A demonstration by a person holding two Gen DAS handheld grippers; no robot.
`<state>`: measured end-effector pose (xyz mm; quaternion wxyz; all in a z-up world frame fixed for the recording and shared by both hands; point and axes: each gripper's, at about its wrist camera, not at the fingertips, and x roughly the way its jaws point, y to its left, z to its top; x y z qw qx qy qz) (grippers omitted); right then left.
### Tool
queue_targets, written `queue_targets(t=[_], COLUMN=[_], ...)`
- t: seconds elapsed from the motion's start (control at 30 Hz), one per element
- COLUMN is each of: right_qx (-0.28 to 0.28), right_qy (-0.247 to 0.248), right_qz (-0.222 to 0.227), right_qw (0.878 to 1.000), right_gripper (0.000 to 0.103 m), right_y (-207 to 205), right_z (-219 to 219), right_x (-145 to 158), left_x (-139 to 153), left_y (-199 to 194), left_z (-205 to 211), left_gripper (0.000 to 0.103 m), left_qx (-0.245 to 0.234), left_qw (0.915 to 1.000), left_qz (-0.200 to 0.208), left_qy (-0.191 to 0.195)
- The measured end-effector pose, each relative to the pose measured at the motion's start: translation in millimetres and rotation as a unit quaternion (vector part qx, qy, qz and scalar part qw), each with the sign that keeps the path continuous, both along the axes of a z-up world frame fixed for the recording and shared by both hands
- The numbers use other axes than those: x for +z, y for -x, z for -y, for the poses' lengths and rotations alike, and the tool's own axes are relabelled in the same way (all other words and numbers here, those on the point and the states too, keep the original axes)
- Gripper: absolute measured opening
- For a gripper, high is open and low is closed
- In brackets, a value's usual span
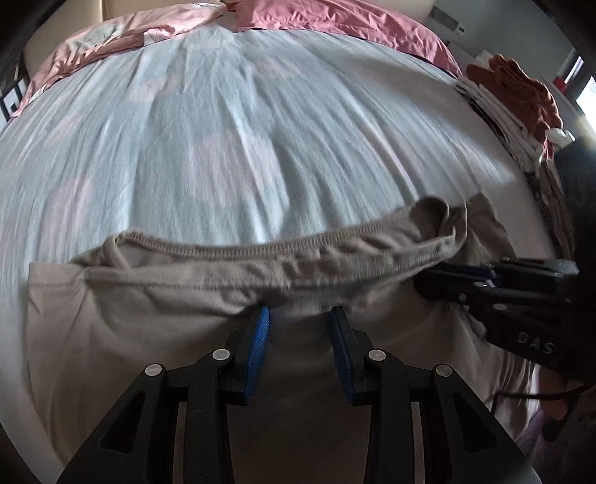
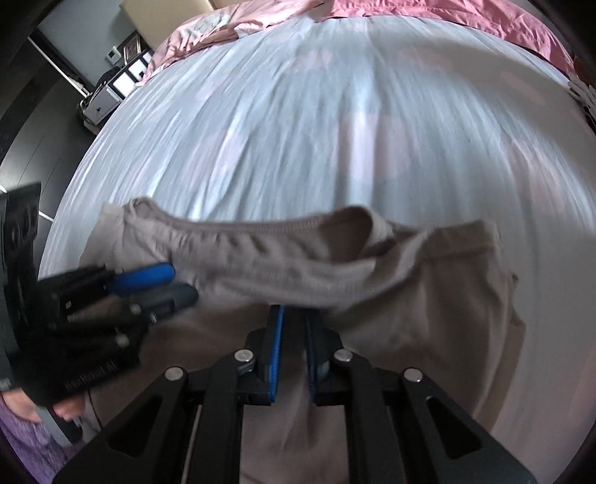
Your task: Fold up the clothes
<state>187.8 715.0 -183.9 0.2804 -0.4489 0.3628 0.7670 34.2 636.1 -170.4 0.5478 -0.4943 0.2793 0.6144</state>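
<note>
A beige garment (image 1: pixel 186 298) (image 2: pixel 409 298) lies at the near edge of a pale blue bed sheet (image 1: pixel 223 130), its stitched hem lifted into a thick rolled fold. My left gripper (image 1: pixel 300 311) has its blue pads a little apart, and the tips are buried in that bunched fold. In the right wrist view, the left gripper (image 2: pixel 184 283) meets the fold's left end. My right gripper (image 2: pixel 294 311) has its pads nearly together, tips hidden under the fold. Seen from the left, the right gripper (image 1: pixel 421 279) bites into the fold's right end. Both views are motion-blurred.
A pink duvet (image 1: pixel 335 18) (image 2: pixel 484 22) is bunched at the far end of the bed. A stack of folded clothes (image 1: pixel 514 96) with a rust-coloured piece on top sits at the bed's right edge. Dark floor and white shelving (image 2: pixel 111 82) lie beyond the left edge.
</note>
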Motion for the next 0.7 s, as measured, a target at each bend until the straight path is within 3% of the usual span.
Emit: queue_targets(t=[0.2,0.4,0.53,0.6,0.7], right_qx=[-0.026,-0.043,-0.097,-0.133,-0.175], right_qy=[-0.033,-0.034,-0.039,-0.046,-0.001], right_qz=[-0.019,-0.056,-0.085,-0.090,-0.122], right_qw=[0.999,0.997,0.991,0.986,0.977], right_gripper=[0.006,0.007,0.012,0.017,0.020], right_y=[1,-5,-24,-41,-72], right_z=[-13,-29,-43,-51,-62], right_x=[-3,-3,10,17,23], left_x=[-1,10,23,28,32], left_y=[20,29,44,54,66], left_z=[-10,-15,-6,3,14], left_gripper=[0.035,0.035,0.035,0.035,0.035], left_qx=[0.045,0.063,0.100,0.121,0.147], left_qw=[0.9980,0.9965,0.9925,0.9899,0.9862], left_qz=[0.040,0.022,-0.009,-0.004,0.002], left_qy=[-0.019,-0.050,-0.069,-0.075,-0.075])
